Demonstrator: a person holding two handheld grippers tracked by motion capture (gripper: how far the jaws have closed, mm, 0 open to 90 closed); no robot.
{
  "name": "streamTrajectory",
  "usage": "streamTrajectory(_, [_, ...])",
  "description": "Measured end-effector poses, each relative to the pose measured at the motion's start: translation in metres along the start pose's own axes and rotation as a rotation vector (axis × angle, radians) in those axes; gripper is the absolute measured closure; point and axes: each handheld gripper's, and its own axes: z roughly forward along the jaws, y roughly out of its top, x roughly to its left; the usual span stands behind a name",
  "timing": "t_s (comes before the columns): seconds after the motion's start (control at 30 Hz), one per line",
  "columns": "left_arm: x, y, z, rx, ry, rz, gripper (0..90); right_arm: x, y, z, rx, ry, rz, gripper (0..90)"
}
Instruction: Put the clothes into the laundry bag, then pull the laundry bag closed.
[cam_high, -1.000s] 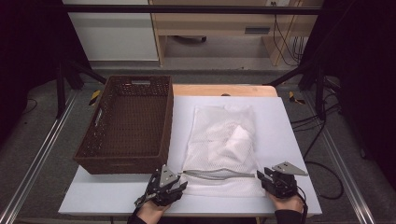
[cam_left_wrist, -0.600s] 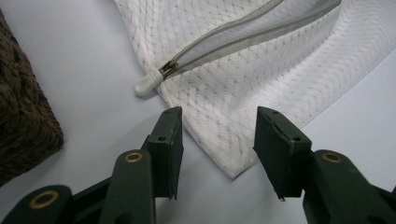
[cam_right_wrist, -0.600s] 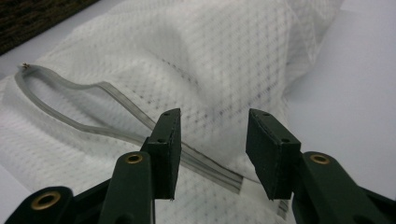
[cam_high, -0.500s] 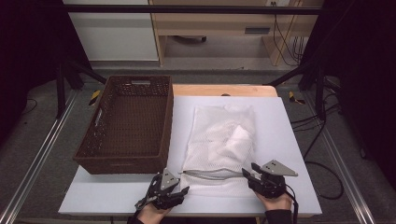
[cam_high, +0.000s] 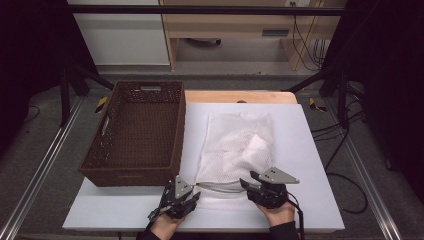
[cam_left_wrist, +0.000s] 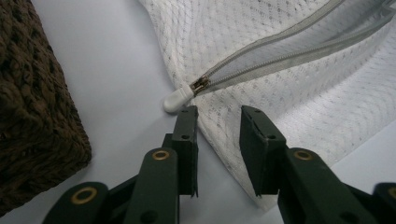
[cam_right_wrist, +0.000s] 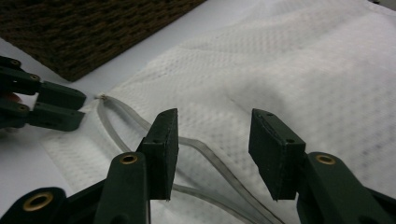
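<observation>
Left gripper (cam_left_wrist: 217, 154), jaws apart and just closing: straddles mesh bag (cam_left_wrist: 299, 60) corner, beside zipper pull (cam_left_wrist: 179, 99) (unpinched).

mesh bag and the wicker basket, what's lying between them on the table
Nothing: in the high view a bare strip of white table separates the mesh bag from the wicker basket.

Left side of the counter (cam_high: 300, 150) is blocked by the wicker basket (cam_high: 135, 135), its wall just beside the mesh bag (cam_high: 235, 145). A narrow bare strip runs between them. Right of the bag and along the near edge the white surface lies bare, giving room to pass
</observation>
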Motion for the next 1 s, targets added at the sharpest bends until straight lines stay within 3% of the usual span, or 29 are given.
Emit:
streamTrajectory(0.17, [0.004, 0.0, 0.001, -0.014, -0.017, -0.023, 86.9, 0.018, 0.006, 0.015, 0.019, 0.05, -0.035, 50.6])
streamTrajectory(0.23, [0.002, 0.0, 0.001, -0.016, -0.008, -0.007, 87.8, 0.025, 0.007, 0.021, 0.032, 0.079, -0.04, 50.6])
streamTrajectory(0.37, [0.005, -0.001, 0.0, -0.036, -0.033, -0.032, 88.5, 0.041, 0.005, 0.035, 0.074, 0.128, -0.069, 50.8])
streamTrajectory(0.47, [0.004, 0.0, -0.005, -0.058, -0.028, -0.018, 88.6, 0.052, 0.001, 0.047, 0.112, 0.156, -0.09, 52.7])
streamTrajectory(0.57, [0.003, 0.0, -0.007, -0.06, -0.033, -0.011, 88.5, 0.058, -0.003, 0.058, 0.153, 0.152, -0.112, 62.4])
streamTrajectory(0.67, [0.004, -0.002, -0.005, -0.058, -0.051, -0.021, 88.0, 0.058, -0.005, 0.064, 0.204, 0.141, -0.11, 86.5])
streamTrajectory(0.7, [0.004, -0.002, -0.004, -0.058, -0.054, -0.023, 87.5, 0.056, -0.006, 0.065, 0.209, 0.144, -0.104, 88.3])
streamTrajectory(0.8, [0.005, -0.003, -0.003, -0.057, -0.067, -0.037, 81.6, 0.053, -0.008, 0.065, 0.193, 0.144, -0.097, 89.1])
streamTrajectory(0.87, [0.006, -0.005, -0.003, -0.055, -0.092, -0.05, 67.0, 0.052, -0.007, 0.062, 0.174, 0.143, -0.1, 89.2])
streamTrajectory(1.0, [0.008, -0.006, -0.002, -0.049, -0.119, -0.068, 51.1, 0.049, -0.006, 0.058, 0.147, 0.148, -0.087, 89.1])
